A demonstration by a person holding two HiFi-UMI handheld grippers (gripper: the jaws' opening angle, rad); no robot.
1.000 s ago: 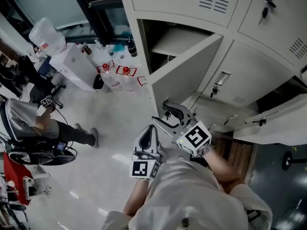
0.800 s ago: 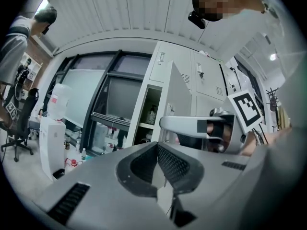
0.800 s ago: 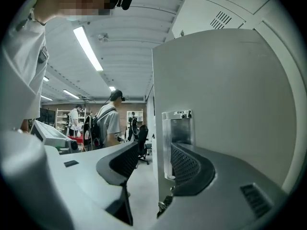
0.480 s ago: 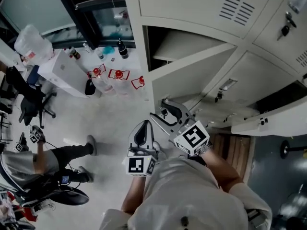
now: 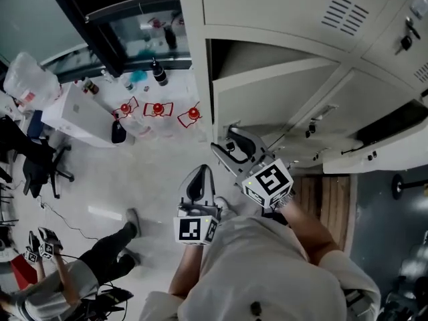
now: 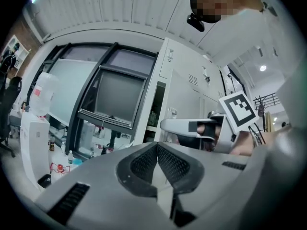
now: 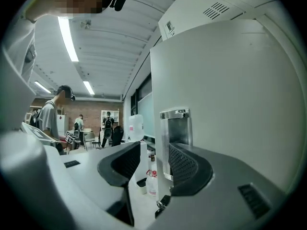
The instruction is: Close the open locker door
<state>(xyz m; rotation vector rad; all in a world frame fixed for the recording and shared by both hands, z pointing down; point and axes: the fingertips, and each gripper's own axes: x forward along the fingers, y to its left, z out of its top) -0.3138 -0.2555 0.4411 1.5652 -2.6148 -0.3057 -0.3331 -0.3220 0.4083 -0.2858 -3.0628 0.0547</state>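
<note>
The open locker door (image 5: 281, 102) is a pale grey panel hinged on the cabinet (image 5: 267, 9) and stands at a narrow angle to its dark compartment. My right gripper (image 5: 232, 141) is at the door's free edge. In the right gripper view the door (image 7: 230, 99) fills the right side, and its metal latch plate (image 7: 173, 133) shows in the gap between the jaws. These jaws have just been closing and still stand apart, pressing on nothing. My left gripper (image 5: 197, 179) hangs lower left of it, away from the door, its fingertips (image 6: 157, 150) shut together on nothing.
Another locker door (image 5: 374, 156) hangs open at the right, above a wooden pallet (image 5: 328, 196). Red-capped bottles (image 5: 157, 109) and a white box (image 5: 73, 109) stand on the floor left of the cabinet. A person (image 5: 87, 273) sits at lower left.
The locker door has swung nearer to the cabinet, narrowing the opening. Both grippers have shifted along with it towards the locker.
</note>
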